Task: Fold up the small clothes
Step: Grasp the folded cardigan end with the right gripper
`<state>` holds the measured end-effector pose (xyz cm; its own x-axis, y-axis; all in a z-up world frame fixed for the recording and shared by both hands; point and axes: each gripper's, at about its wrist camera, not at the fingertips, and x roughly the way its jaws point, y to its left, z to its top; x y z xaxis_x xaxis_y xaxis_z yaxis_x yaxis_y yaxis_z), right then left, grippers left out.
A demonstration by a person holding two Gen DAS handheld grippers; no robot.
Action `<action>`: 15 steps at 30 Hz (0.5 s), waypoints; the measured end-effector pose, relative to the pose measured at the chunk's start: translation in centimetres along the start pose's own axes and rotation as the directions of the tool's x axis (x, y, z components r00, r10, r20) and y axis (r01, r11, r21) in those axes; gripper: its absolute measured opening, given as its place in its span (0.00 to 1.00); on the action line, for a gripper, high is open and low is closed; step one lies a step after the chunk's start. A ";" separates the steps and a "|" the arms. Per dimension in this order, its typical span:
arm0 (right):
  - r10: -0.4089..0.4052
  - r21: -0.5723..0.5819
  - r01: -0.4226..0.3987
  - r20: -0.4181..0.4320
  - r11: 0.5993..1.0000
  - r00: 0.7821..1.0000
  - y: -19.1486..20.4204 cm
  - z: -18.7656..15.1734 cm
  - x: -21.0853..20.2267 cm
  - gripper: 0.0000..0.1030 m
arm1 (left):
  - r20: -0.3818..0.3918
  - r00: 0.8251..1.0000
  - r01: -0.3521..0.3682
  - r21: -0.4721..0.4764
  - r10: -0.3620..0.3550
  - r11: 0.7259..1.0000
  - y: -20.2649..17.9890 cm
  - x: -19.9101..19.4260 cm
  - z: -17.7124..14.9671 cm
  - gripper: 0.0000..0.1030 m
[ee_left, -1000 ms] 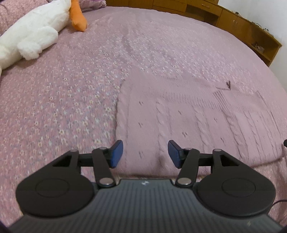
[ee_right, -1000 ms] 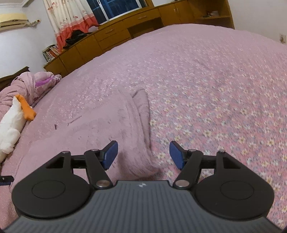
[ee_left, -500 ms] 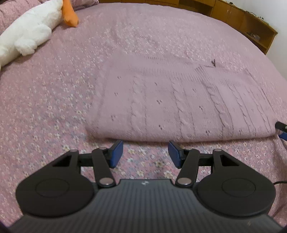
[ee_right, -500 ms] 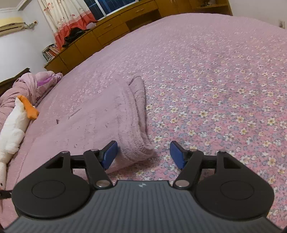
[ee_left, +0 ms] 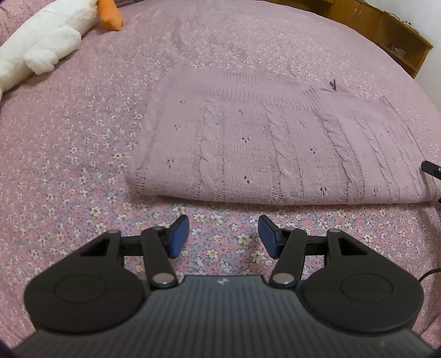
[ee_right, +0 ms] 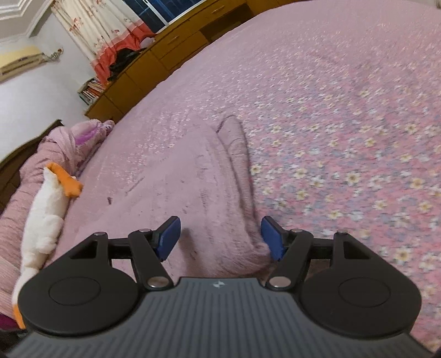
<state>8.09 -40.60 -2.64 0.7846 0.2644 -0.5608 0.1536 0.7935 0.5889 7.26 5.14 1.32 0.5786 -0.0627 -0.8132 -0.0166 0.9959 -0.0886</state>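
Left wrist view: the left tongs (ee_left: 223, 238) are hanging wide apart over the floral bed cover (ee_left: 71, 154), gripping nothing. The folded pink sweater (ee_left: 275, 143) is lying flat just beyond them. A white plush duck (ee_left: 41, 41) is resting at the far left, wooden cabinets (ee_left: 386, 24) behind.

Right wrist view: the right tongs (ee_right: 220, 238) are spreading wide, straddling the sweater's (ee_right: 209, 192) near corner without pinching it. The duck (ee_right: 44, 217) is lying to the left beside a bunched blanket (ee_right: 69, 143); curtains (ee_right: 102, 30) are hanging beyond the cabinets (ee_right: 154, 57).
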 end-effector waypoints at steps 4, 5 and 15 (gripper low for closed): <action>0.043 0.076 -0.044 0.009 0.996 0.999 -0.2 0.4 1.1 0.70 | -0.002 1.000 0.001 -0.001 -0.001 1.000 0.0 0.0 -0.1 0.55; 0.054 0.099 -0.055 0.015 0.994 0.998 -0.3 0.6 1.4 0.71 | -0.002 1.000 0.001 -0.001 -0.001 1.000 0.0 0.0 -0.1 0.55; 0.073 0.100 -0.076 0.032 0.992 0.997 0.2 0.5 3.6 0.33 | 0.005 1.000 0.004 -0.007 -0.004 1.000 0.0 -0.2 -0.1 0.55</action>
<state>11.24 -39.80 -4.27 0.8128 0.3035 -0.4972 0.1529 0.7124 0.6849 7.03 5.19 1.41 0.5832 -0.0660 -0.8097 -0.0205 0.9952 -0.0959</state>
